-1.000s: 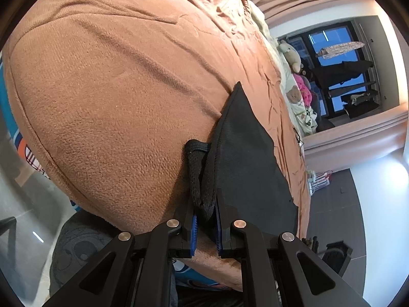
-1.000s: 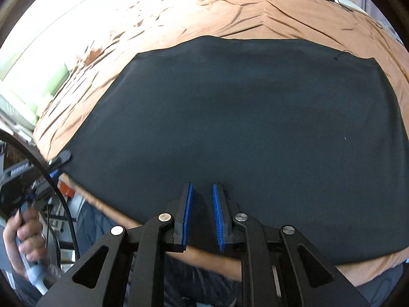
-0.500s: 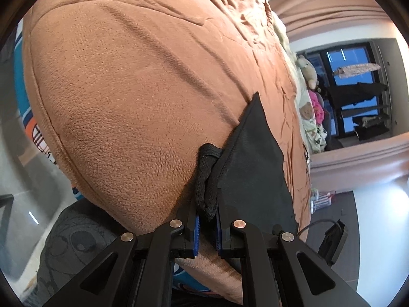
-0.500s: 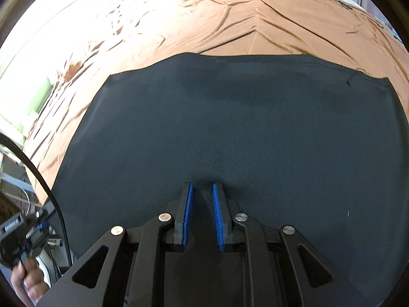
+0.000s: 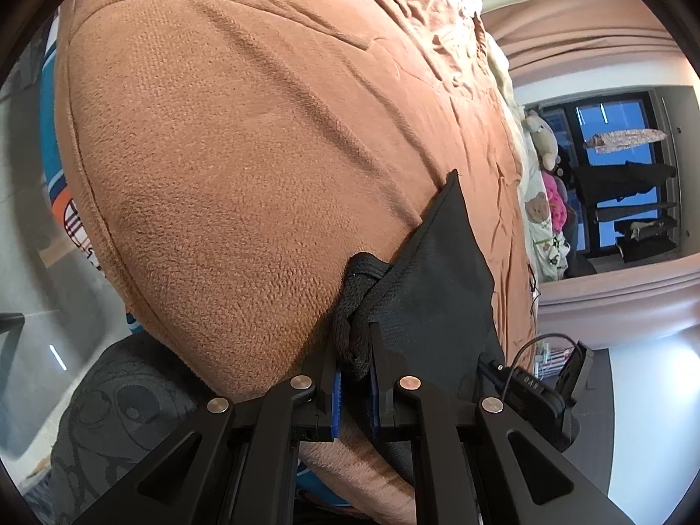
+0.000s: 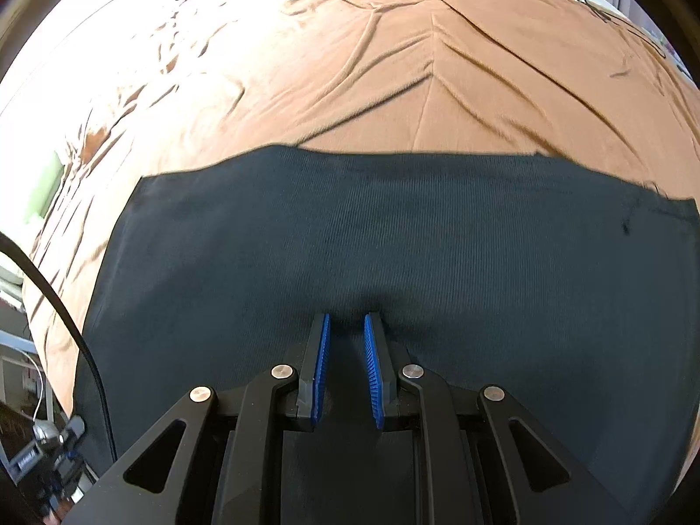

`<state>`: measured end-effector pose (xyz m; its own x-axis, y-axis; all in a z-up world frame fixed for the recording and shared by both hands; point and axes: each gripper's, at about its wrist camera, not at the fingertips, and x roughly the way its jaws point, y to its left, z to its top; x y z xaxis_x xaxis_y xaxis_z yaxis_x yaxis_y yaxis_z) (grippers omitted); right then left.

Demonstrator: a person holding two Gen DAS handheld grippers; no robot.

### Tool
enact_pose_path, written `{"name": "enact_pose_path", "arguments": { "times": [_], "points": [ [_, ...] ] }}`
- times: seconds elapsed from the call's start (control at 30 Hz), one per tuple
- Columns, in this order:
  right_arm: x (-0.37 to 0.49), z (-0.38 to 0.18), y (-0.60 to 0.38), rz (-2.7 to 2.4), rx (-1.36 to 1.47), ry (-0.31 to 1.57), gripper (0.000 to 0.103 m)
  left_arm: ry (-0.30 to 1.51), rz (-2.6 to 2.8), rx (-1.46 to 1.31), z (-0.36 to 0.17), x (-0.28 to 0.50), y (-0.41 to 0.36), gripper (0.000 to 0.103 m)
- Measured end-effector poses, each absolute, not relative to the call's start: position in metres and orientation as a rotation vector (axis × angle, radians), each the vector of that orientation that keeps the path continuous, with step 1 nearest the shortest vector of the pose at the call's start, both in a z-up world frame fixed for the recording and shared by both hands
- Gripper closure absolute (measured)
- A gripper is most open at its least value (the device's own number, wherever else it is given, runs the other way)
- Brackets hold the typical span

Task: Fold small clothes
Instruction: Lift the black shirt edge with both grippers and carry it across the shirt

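Fuzzy brown blanket (image 5: 245, 166), flat dark knit garment (image 6: 393, 240), thick bunched hem in left tool (image 5: 354, 345)

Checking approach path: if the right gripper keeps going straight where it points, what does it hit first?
The black cloth spread on the orange blanket. The right gripper points down onto it with tips apparently at its surface; depth is unclear.

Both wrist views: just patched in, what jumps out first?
A flat black knit garment fills the lower half of the right wrist view, spread on a wrinkled rust-brown fleece blanket. In the left wrist view, the left gripper pinches the garment's bunched black corner at the blanket's near edge. The right gripper presses its narrow-set tips on the cloth.
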<state>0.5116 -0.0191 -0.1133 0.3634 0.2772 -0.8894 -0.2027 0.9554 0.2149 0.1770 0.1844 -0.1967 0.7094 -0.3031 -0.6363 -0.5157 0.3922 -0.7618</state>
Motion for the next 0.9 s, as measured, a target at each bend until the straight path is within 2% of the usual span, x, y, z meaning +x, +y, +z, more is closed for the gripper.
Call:
{"name": "enact_pose_path", "arguments": {
  "times": [0.37, 0.9],
  "points": [
    [0.550, -0.123, -0.009, 0.256, 0.118, 1.163, 0.090, 0.823, 0.147, -1.226, -0.200, 0.177, 0.187, 0.095],
    [0.472, -0.119, 0.000, 0.335, 0.054, 1.174, 0.090, 0.809, 0.079, -1.241, -0.204, 0.179, 0.192, 0.095]
  ]
}}
